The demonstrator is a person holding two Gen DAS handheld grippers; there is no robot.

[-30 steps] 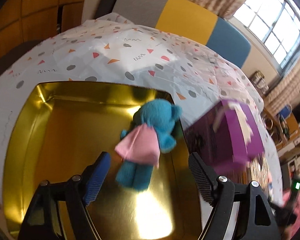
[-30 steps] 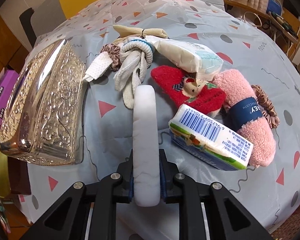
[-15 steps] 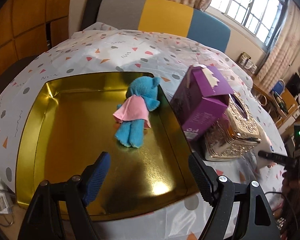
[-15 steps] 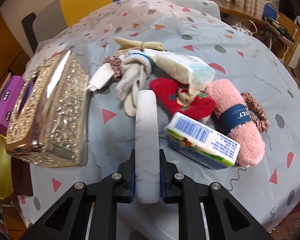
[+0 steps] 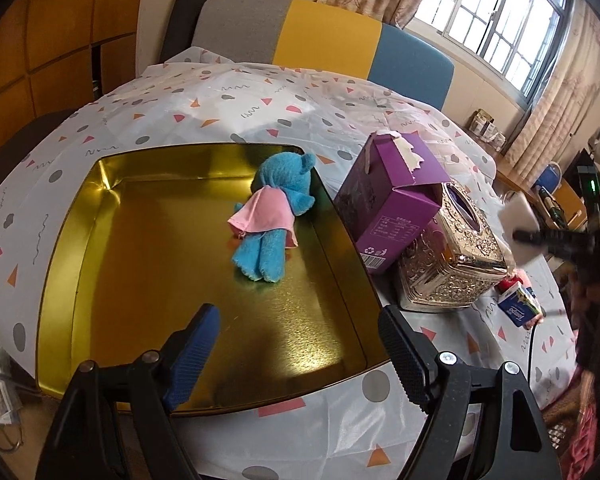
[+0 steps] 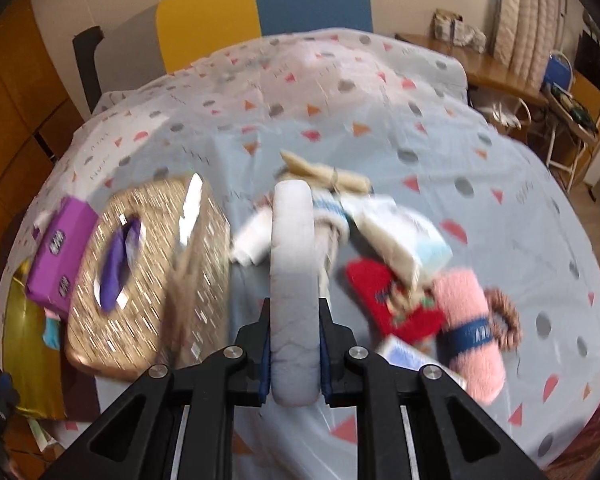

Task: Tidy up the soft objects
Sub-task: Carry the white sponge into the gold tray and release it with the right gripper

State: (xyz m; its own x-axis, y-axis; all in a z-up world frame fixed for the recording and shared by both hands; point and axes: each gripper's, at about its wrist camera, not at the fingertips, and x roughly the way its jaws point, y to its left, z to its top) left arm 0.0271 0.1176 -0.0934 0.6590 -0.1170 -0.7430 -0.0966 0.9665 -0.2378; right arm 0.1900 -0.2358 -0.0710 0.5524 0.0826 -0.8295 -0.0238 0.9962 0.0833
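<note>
Right wrist view: right gripper (image 6: 294, 344) jaws clamped on white sponge pad (image 6: 292, 280). Left gripper (image 5: 300, 348) jaws wide, empty, above gold tray (image 5: 72, 264) holding blue plush toy (image 5: 278, 208).

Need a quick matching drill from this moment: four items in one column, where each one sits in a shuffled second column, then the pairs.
Items
1. blue plush toy
2. white pad
3. purple box
4. pink rolled towel

Places
A. clamped in the right gripper
B. on the cloth beside the red sock
C. inside the gold tray
D. between the gold tray and the ornate tissue box

Pairs: 1-C, 2-A, 3-D, 4-B
</note>
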